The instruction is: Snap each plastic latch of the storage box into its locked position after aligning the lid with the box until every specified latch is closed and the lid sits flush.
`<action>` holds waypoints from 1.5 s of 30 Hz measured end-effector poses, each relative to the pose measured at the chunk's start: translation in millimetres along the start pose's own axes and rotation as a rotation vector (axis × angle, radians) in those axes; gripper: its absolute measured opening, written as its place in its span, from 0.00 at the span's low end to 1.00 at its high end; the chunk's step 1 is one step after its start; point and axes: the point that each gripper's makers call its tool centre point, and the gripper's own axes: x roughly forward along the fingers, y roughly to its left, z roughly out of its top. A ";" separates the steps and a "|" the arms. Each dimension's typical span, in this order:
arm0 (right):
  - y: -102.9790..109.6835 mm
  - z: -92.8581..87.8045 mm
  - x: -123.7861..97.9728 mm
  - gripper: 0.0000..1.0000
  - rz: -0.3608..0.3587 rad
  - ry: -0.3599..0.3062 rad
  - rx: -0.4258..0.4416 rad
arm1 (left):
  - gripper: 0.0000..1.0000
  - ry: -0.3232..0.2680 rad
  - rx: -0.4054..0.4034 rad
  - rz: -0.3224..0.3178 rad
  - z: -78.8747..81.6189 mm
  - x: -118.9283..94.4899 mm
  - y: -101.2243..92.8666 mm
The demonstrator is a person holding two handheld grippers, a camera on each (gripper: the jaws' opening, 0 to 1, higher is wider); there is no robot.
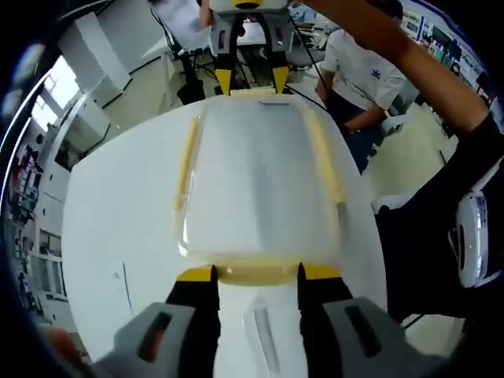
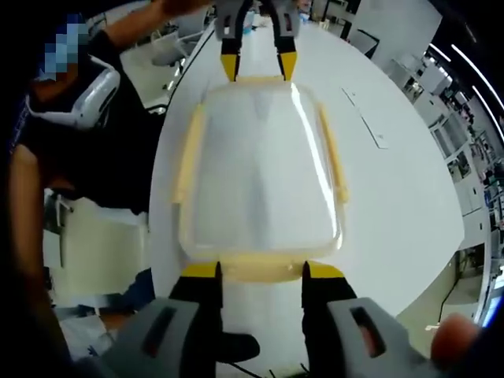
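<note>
Left hand-held gripper and right hand-held gripper, both wide, bracket opposite end latches of the storage box on the tabletop; press evenly, together.

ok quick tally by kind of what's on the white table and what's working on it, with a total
storage box with lid: 1
yellow latches: 4, e.g. near end and one long side
grippers: 2, left gripper, right gripper
white table: 1
total: 8

White round table, pale floor, bright windows at one side, long white desks, ceiling light strips
</note>
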 end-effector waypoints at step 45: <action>19.1 120.0 -28.3 0.35 -0.024 -0.073 0.035 | 0.35 -0.002 0.023 -0.003 -74.1 -83.2 -6.6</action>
